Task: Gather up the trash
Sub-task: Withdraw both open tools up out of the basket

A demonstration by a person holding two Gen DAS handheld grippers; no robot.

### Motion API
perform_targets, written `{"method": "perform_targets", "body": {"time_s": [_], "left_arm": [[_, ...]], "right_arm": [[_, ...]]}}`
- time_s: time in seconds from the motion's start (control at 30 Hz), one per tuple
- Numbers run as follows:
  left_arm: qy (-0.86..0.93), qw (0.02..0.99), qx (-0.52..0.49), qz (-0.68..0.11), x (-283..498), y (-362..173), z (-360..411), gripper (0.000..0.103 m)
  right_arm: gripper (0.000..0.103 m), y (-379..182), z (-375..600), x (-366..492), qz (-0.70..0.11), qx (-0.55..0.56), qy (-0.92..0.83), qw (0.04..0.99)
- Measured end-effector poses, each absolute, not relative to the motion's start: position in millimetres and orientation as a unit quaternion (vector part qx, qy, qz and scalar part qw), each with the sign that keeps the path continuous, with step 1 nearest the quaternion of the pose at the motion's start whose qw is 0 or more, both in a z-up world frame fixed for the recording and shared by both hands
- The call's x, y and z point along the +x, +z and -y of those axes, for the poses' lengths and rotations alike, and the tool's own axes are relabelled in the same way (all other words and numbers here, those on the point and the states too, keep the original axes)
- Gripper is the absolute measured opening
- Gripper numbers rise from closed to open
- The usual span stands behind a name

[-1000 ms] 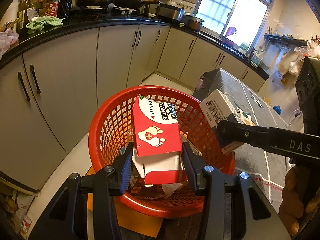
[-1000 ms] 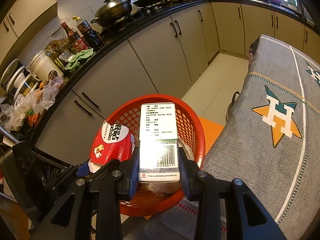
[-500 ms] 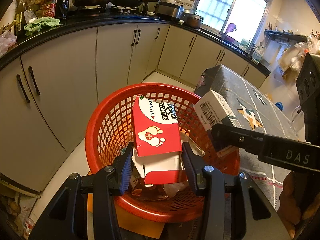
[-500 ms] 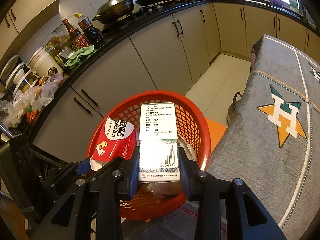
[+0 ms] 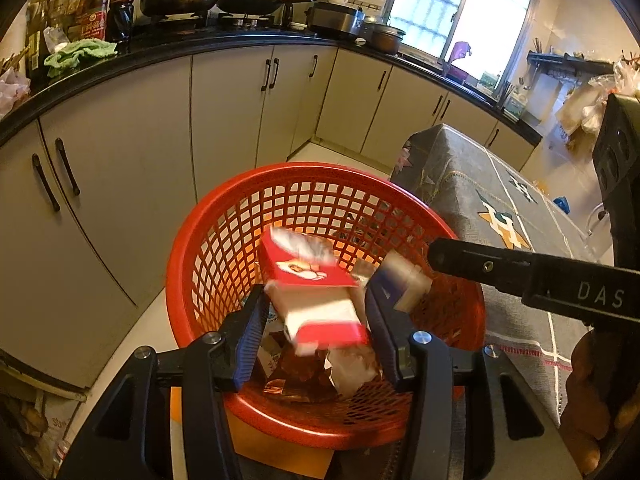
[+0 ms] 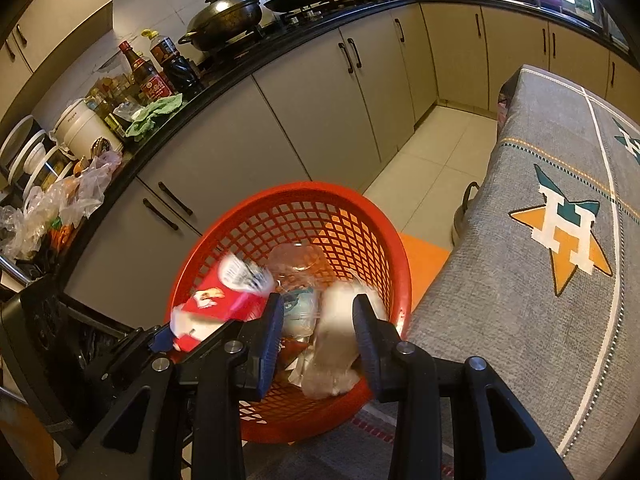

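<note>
Your left gripper [image 5: 316, 312] is spread open, the blurred red carton [image 5: 316, 292] loose between its fingers over the red mesh basket [image 5: 224, 240]. Your right gripper [image 6: 318, 320] is open too, the white box [image 6: 336, 340] blurred inside the basket.

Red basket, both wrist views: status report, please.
Left gripper open, red box blurred, dropping free. Right gripper open, white box falling too. Both over red basket. Nothing in the way.
</note>
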State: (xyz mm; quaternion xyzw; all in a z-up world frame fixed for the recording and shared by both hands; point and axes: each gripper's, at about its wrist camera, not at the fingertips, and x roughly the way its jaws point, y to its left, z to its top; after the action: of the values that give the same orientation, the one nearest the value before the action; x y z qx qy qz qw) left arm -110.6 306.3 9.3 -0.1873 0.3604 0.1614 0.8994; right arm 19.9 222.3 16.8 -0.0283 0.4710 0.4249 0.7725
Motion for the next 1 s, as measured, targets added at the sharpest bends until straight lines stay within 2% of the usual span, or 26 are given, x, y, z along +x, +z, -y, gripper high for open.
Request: {"method": "perform_targets", "body": {"time_s": [0.1,0.17,0.23,0.6,0.9,1.0], "left_arm": [[0.161,0.899,-0.187,-0.362,-109,8,-306,0.051],[0.165,0.898,-0.188,-0.361,-110,8,-307,0.059],[0.166,0.899,-0.188,-0.359,-111,8,-307,0.06],[0.166,0.9,-0.193,-0.355,-116,10,-308,0.065],[0.173,0.9,-0.193,-0.351,-120,13,-308,0.069],[0.175,0.9,-0.194,-0.349,-122,14,-309,0.07]], "right_arm": [[0.042,17,-221,21,-0.474,-0.025,0.425,0.771],[0.05,17,-220,22,-0.474,-0.02,0.426,0.77],[0.056,19,-218,23,-0.472,-0.015,0.428,0.771],[0.056,26,-212,24,-0.465,-0.001,0.434,0.771],[0.07,33,-207,24,-0.456,0.008,0.434,0.777],[0.072,35,-207,24,-0.455,0.01,0.435,0.777]]}}
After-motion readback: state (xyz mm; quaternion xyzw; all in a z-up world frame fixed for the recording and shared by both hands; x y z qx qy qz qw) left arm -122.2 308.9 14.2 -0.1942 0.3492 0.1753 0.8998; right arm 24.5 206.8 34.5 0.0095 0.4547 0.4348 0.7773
